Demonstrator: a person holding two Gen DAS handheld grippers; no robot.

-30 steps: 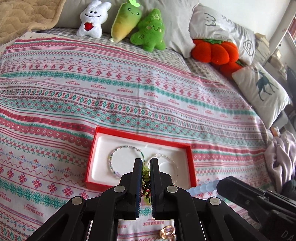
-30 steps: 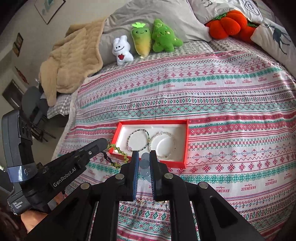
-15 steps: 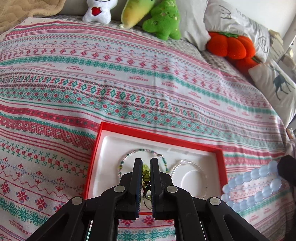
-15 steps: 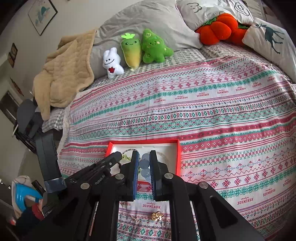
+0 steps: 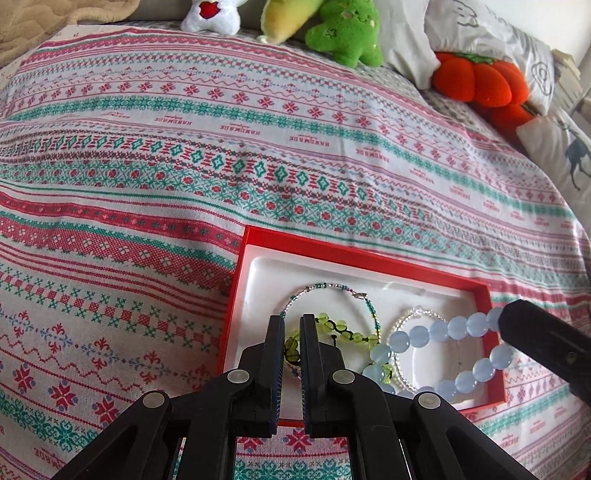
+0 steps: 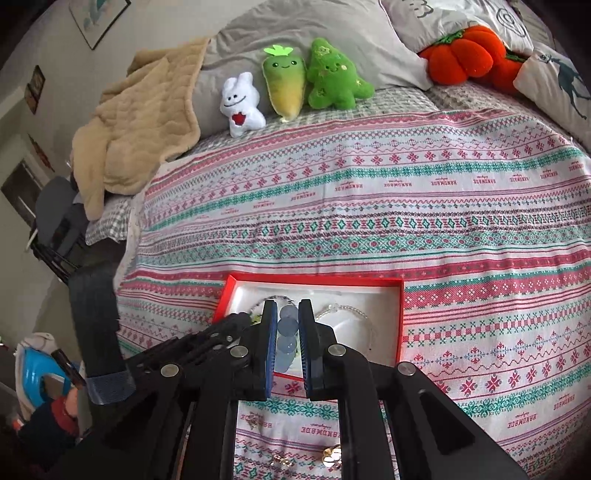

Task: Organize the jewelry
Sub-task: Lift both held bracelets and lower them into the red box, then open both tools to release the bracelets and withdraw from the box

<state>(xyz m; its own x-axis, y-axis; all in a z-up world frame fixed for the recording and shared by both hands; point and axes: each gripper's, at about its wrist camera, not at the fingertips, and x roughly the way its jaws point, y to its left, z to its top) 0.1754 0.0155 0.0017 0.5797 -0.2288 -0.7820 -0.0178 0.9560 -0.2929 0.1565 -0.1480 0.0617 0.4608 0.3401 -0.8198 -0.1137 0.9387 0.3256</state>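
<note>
A red jewelry box (image 5: 255,236) (image 6: 400,317) with a white lining lies on the patterned bedspread. Inside it rest a thin teal-beaded bracelet (image 5: 321,286) and a clear-beaded bracelet (image 5: 417,314) (image 6: 347,308). My left gripper (image 5: 291,325) is shut on a green-bead bracelet (image 5: 340,326), whose loose end lies on the lining. My right gripper (image 6: 287,308) is shut on a pale blue bead bracelet (image 6: 288,325); in the left wrist view that bracelet (image 5: 443,332) hangs from the right gripper's finger (image 5: 535,339) and droops over the box.
Small gold pieces (image 6: 330,456) lie on the bedspread near my right gripper's base. Plush toys (image 6: 284,85), an orange pumpkin cushion (image 5: 480,81) and pillows (image 6: 332,33) line the far side. A tan blanket (image 6: 136,122) is heaped at far left.
Both grippers have come down and forward over the red box. The green beads now touch the lining, and the blue bracelet has swung in over the box's right half.
</note>
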